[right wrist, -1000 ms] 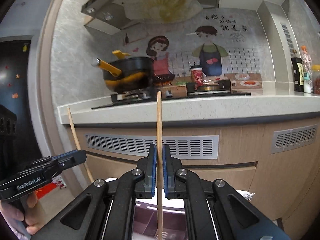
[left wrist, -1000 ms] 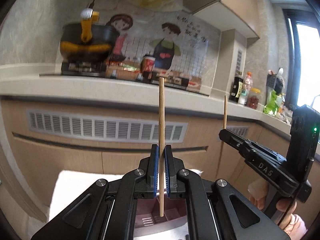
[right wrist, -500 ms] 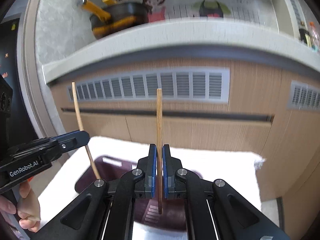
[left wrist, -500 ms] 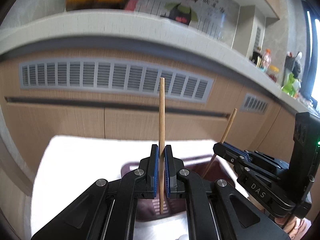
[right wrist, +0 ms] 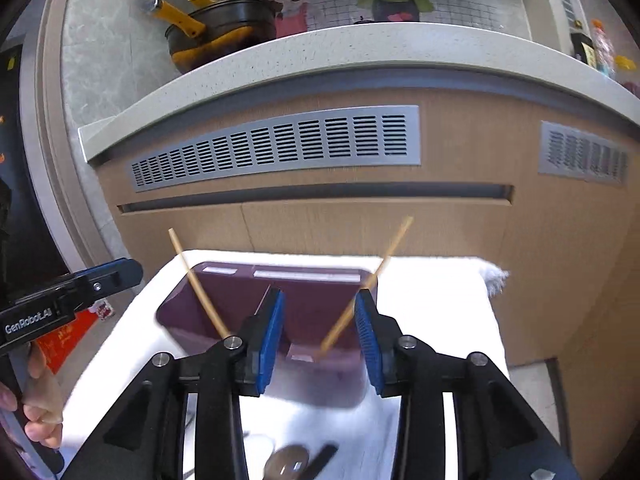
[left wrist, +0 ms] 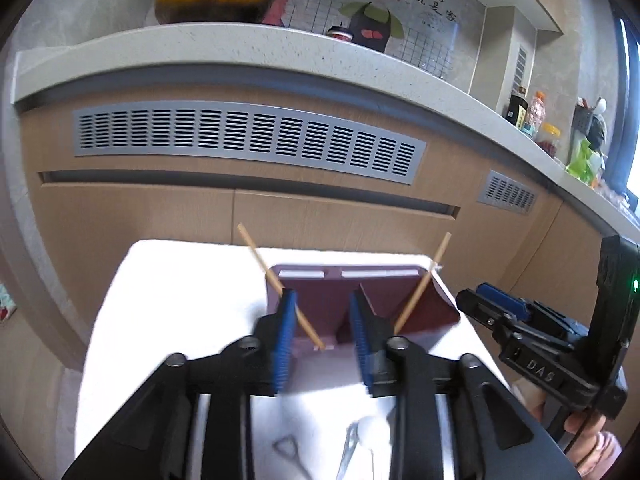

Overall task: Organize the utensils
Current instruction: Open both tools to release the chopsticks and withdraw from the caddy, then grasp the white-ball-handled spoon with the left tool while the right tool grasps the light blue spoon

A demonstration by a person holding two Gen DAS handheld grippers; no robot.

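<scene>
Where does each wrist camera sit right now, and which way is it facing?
Left wrist: on the left gripper, angled down at the maroon caddy on the white towel; jaws open; right gripper and fingers at right edge.
Right wrist: on the right gripper, same downward aim; jaws open; left gripper and a hand at left.
Shared: caddy, two chopsticks leaning apart in it, towel, cabinet vent.

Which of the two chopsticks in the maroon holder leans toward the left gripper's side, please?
The left chopstick in the maroon holder: its top tilts left, while the right chopstick tilts right.
</scene>
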